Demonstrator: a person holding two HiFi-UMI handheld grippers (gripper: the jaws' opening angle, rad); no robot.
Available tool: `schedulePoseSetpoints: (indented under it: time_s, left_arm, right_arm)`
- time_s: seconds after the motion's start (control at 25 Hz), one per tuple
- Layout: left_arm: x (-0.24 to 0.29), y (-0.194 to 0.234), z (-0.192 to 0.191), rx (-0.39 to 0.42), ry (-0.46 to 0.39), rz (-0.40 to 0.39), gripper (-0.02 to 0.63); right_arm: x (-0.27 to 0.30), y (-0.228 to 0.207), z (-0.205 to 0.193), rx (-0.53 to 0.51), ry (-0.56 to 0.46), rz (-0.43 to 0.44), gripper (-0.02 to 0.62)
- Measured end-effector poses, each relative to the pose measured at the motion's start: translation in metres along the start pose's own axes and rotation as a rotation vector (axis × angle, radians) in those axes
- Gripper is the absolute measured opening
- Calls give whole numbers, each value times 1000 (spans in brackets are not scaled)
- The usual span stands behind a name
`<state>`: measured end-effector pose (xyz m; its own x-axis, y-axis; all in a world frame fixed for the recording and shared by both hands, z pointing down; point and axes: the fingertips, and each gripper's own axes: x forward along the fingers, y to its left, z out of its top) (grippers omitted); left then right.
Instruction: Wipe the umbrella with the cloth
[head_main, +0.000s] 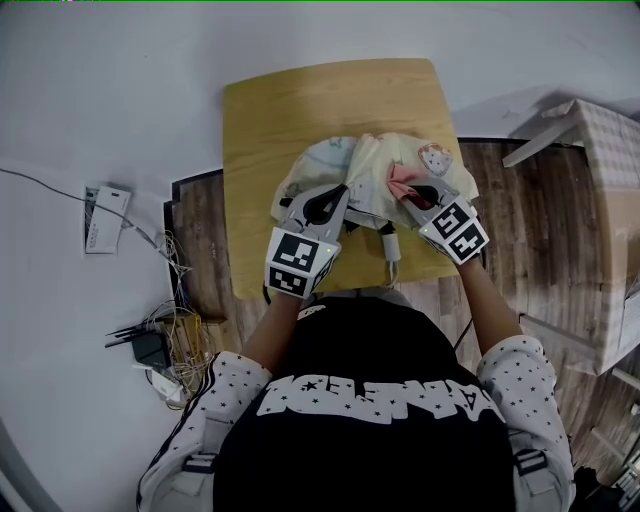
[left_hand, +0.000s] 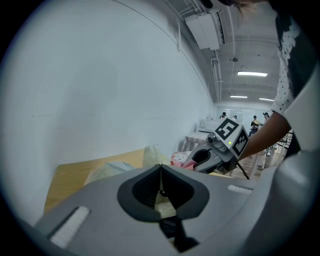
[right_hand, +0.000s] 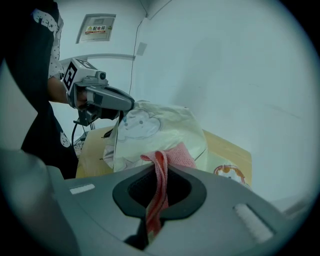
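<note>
Fingers (right_hand: 131, 194) of the right gripper (right_hand: 161, 169) pinch a pink woven cloth (right_hand: 175, 154), whose bunched end sits against the cream fabric umbrella with cartoon prints (head_main: 385, 162) - the wiping side of the job, I'd judge. The left gripper (left_hand: 160, 167) has its 2 jaws closed on a thin fold of that umbrella's canopy and holds it raised and taut, likely so the cloth meets a firm surface. The umbrella lies collapsed on the near half of a light wooden table (head_main: 300, 100), with its pale handle (head_main: 390, 250) pointing toward the person.
</note>
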<state>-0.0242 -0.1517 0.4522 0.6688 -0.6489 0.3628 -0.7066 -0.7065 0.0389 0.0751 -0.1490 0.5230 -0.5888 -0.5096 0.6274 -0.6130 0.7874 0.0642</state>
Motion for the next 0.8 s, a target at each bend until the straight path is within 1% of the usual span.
schedulePoseSetpoints:
  time_s: [0.4,0.8]
  left_arm:
    - [-2,-2,0,-2,-5,-6,3]
    - [-4,-5,-1,-6,-12,-10,3]
  right_arm:
    - [-9,23,-9,22,-6,16,23]
    - [-15,54,-21,5,14,76,23]
